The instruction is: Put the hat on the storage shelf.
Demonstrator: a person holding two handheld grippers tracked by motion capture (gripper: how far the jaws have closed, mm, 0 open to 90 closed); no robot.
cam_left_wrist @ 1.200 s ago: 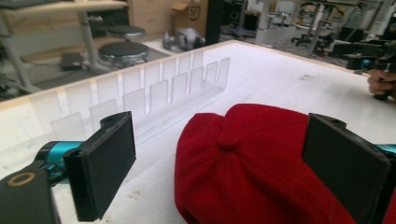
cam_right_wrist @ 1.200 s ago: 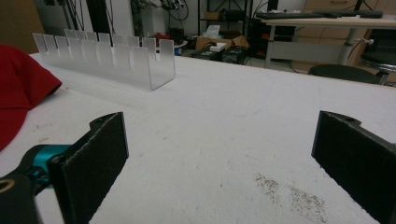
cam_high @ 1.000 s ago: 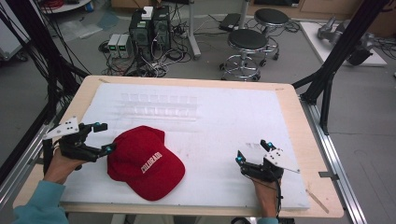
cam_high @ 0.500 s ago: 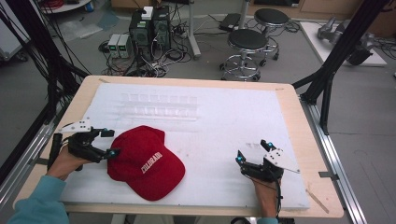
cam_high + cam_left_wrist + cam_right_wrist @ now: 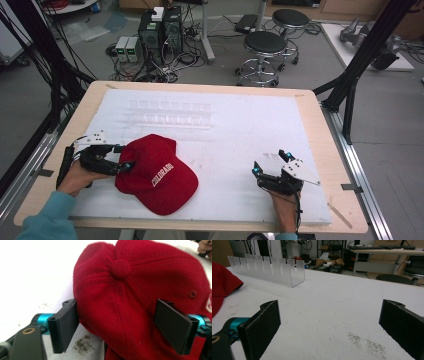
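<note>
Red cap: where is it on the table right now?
High view: the red cap lies at the white mat's front left, between the left tongs' jaws, below the clear slotted rack.

My table (image 5: 320,107) carries a white sheet (image 5: 240,130); a red cap (image 5: 155,172) near its left edge, a clear rack (image 5: 170,112) toward the far edge.

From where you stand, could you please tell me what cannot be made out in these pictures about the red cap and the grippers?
- Red fabric baseball cap, left gripper view: underside hidden by its own crown; the brim is cut off by the frame edge.
- Left gripper: the jaws, which have just been closing, straddle the crown; whether the pads press the fabric is unclear.
- Clear plastic slotted rack, high view: too faint against the white table cover to count slots.
</note>
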